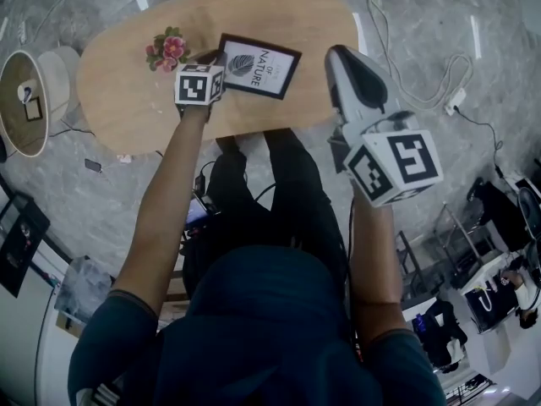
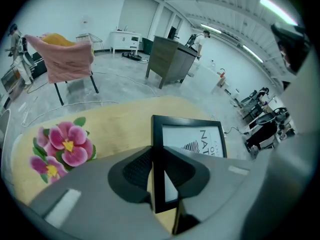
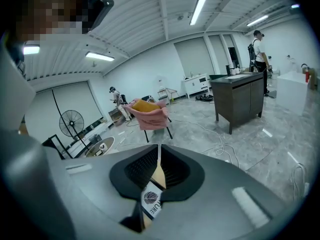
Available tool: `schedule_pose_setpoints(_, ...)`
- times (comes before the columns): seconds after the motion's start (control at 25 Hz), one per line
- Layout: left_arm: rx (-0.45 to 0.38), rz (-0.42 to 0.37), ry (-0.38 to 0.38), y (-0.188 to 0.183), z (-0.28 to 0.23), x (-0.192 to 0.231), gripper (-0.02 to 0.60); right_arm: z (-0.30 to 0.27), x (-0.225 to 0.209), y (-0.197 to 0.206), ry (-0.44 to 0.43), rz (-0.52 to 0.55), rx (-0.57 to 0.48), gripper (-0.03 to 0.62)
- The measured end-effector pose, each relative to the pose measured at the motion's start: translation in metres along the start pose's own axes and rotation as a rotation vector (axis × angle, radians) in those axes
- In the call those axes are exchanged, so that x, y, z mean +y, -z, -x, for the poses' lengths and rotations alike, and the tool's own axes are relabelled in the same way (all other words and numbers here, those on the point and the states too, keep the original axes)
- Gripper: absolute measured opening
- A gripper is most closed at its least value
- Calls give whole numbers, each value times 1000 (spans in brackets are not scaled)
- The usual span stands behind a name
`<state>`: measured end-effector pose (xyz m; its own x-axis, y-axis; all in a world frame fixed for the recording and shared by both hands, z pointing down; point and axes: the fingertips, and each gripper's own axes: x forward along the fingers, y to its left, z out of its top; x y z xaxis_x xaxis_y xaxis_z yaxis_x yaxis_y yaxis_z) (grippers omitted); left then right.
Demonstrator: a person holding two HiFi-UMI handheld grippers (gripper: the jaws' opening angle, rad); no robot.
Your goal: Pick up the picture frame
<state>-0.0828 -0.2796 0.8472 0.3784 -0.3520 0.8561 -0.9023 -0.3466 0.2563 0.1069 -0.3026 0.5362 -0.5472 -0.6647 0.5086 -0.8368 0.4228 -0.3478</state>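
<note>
**Left gripper (image 2: pixel 159 176) clamped on the black rectangular picture frame (image 2: pixel 187 141), over the oval light-wood table (image 1: pixel 127 83)**
Its jaws pinch the frame's left border, so the frame's length runs rightward from them, toward the right gripper (image 1: pixel 340 57). That one hangs near the frame's right end, jaws almost together on nothing. Pink flowers with green leaves (image 1: pixel 167 51) sit just left of the grip. A straight lift looks unobstructed.

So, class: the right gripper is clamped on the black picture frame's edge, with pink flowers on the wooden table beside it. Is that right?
No: the left gripper, not the right, is clamped on the edge of the black picture frame, as the left gripper view shows. Pink flowers are on the wooden table beside it.
</note>
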Motion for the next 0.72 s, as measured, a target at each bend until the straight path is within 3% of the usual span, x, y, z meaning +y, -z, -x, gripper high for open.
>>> schedule_pose_setpoints(0.72,-284,-21,-20,-90,185,-14,64,74,74,-83,-8,116,-139,12)
